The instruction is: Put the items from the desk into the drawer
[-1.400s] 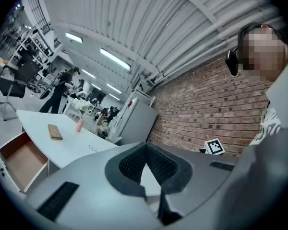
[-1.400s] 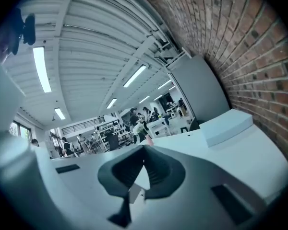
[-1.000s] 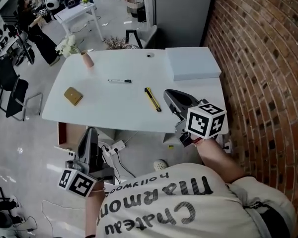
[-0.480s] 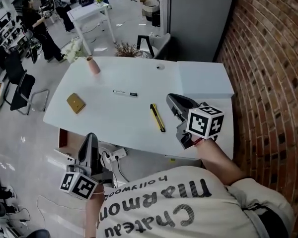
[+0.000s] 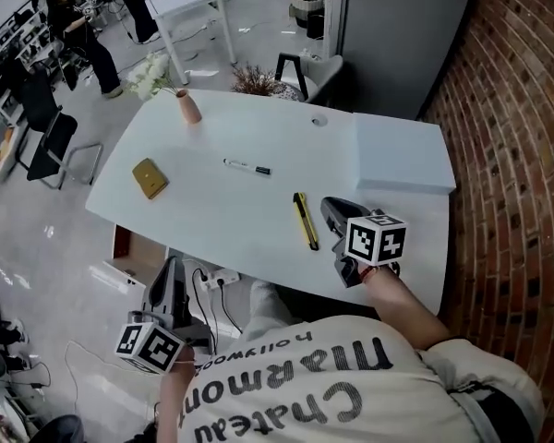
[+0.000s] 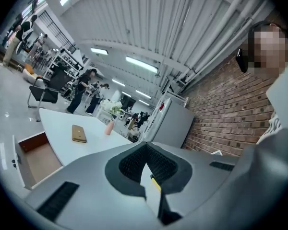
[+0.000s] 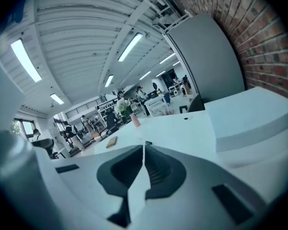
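Now the right gripper (image 5: 331, 206) has dropped beside the yellow pen (image 5: 306, 221) (jaws pressed together, empty, likewise the left gripper (image 5: 169, 266)); pickup seems next.

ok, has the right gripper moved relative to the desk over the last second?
Yes. The right gripper has dropped toward the desk and moved in from its near edge; it is now beside the yellow pen.
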Demonstrator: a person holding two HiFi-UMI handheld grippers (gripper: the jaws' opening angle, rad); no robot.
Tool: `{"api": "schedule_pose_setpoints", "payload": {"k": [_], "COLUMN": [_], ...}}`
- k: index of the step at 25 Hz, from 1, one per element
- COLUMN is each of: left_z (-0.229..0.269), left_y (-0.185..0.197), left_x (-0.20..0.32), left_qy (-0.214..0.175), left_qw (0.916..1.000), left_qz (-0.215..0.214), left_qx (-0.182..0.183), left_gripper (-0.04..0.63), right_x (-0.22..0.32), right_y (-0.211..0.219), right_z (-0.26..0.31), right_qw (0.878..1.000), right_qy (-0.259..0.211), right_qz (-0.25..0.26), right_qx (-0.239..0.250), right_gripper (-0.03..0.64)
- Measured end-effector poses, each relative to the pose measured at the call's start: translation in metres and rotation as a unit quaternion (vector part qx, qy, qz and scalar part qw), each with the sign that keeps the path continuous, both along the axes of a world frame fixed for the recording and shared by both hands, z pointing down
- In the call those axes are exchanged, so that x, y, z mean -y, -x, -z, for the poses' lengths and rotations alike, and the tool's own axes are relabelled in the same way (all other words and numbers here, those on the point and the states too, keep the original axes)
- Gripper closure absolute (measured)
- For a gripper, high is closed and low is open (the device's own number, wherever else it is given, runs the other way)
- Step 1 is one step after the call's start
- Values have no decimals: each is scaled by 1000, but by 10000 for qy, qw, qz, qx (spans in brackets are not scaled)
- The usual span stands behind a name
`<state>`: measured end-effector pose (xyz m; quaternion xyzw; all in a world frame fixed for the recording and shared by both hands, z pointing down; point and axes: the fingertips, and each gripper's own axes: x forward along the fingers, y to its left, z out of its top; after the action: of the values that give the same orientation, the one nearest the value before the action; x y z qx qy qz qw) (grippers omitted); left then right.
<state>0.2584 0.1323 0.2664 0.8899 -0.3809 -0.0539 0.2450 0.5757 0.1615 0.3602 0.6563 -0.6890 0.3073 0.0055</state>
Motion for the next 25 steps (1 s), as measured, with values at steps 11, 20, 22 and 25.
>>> {"api": "schedule_pose_setpoints", "payload": {"k": [11,20,22,25], "left_z": [-17,-31,-36,-46], "left_y": [5,12,15,22], "left_x": [45,70,73,76], "left_qy": [88,269,313,451], "left_qw": [9999,9995,9991,9979], "left_qz": [65,141,181,256], "left_qx": [-108,114,204,382], "left_gripper": [594,594,594,594], "right_x": [34,46,51,57], "right_y": [0,4,3,6], "right_z": [-59,-99,-106,-115], "right_qw": [9965,9890,9876,9846], "right_qy": [778,1397,1487,1667], "right_qz": [66,310,336,365], "right_qx": [-297,-376,-377,-375], "right_gripper": [567,480,448,413]}}
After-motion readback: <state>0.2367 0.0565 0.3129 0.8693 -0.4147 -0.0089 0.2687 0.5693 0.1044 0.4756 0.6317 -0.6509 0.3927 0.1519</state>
